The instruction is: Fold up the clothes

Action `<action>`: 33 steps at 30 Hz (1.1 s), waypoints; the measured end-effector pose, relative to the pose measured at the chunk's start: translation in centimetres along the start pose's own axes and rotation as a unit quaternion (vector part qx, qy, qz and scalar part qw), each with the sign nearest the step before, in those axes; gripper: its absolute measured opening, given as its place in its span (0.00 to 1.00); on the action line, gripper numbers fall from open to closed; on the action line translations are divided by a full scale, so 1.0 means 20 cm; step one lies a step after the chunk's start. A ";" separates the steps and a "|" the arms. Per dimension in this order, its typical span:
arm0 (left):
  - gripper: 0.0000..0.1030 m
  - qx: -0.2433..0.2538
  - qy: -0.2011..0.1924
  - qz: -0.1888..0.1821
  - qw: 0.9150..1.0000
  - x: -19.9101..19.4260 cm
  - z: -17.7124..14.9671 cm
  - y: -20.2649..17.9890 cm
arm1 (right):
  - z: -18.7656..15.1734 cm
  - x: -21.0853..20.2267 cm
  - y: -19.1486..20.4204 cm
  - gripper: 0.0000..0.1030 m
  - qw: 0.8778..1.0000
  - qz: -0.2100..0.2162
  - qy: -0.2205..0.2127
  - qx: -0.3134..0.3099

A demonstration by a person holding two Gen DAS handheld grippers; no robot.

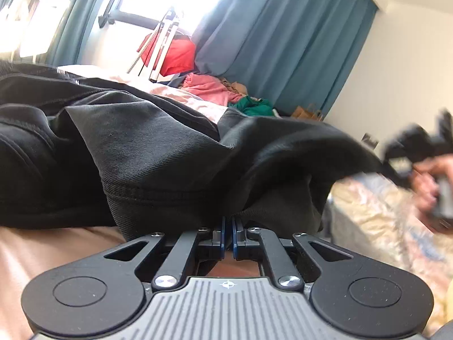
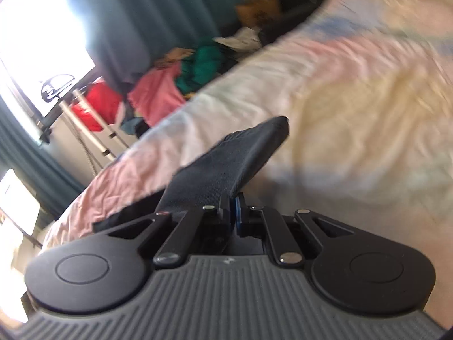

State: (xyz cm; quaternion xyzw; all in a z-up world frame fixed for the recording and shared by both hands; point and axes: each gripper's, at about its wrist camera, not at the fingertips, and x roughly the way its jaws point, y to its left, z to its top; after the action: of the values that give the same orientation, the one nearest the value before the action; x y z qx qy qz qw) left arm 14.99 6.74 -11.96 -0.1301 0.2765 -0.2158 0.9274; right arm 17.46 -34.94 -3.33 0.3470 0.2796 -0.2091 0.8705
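While pinched, black garment (image 1: 158, 141) stretches sideways

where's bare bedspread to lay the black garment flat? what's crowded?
Free: the pale quilted bedspread ahead of the right gripper, open up to its far edge. Crowded: the far side by the teal curtain, with pink, green and red clothes heaped. Left gripper side is covered by the black garment.
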 end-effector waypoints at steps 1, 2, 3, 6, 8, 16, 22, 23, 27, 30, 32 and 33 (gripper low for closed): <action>0.05 0.001 0.003 0.005 1.000 -0.01 0.00 -0.01 | -0.03 -0.01 -0.11 0.06 0.999 -0.001 0.021 0.029; 0.05 0.001 0.006 0.011 1.000 -0.01 -0.01 -0.01 | -0.07 -0.01 -0.21 0.07 0.997 0.004 0.045 0.056; 0.05 0.002 0.009 0.019 1.000 -0.01 -0.02 -0.02 | -0.11 0.00 -0.29 0.07 0.994 0.015 0.068 0.080; 0.05 -0.002 0.018 0.041 0.999 -0.03 -0.04 -0.04 | -0.22 0.06 -0.52 0.08 0.975 0.064 0.131 0.166; 0.05 -0.014 0.024 0.052 0.998 -0.03 -0.04 -0.03 | -0.27 0.08 -0.59 0.09 0.956 0.097 0.151 0.232; 0.05 -0.023 0.024 0.074 0.997 -0.02 -0.03 0.00 | -0.26 0.22 -0.63 0.68 0.933 0.135 0.132 0.307; 0.05 -0.044 0.021 0.073 0.996 0.00 -0.04 0.04 | -0.19 0.43 -0.60 0.59 0.939 0.129 0.118 0.296; 0.05 -0.048 0.019 0.071 0.996 -0.02 -0.05 0.04 | -0.17 0.46 -0.59 0.55 0.947 0.128 0.109 0.275; 0.05 -0.056 0.015 0.059 0.997 -0.01 -0.06 0.05 | -0.08 0.58 -0.58 0.32 0.968 0.102 0.087 0.211; 0.05 -0.061 0.012 0.048 0.997 0.01 -0.06 0.06 | -0.03 0.65 -0.57 0.09 0.971 0.089 0.071 0.210; 0.05 -0.063 0.010 0.042 0.997 0.03 -0.06 0.06 | 0.00 0.68 -0.56 0.07 0.973 0.083 0.057 0.207; 0.05 -0.065 0.008 0.038 0.997 0.03 -0.06 0.06 | 0.03 0.66 -0.55 0.07 0.975 0.082 0.043 0.201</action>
State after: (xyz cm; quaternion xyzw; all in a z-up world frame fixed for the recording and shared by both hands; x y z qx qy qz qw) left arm 15.24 7.34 -13.60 -0.1784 0.3018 -0.1630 0.9222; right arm 21.60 -45.02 -16.67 0.5453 0.2395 -0.1734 0.7843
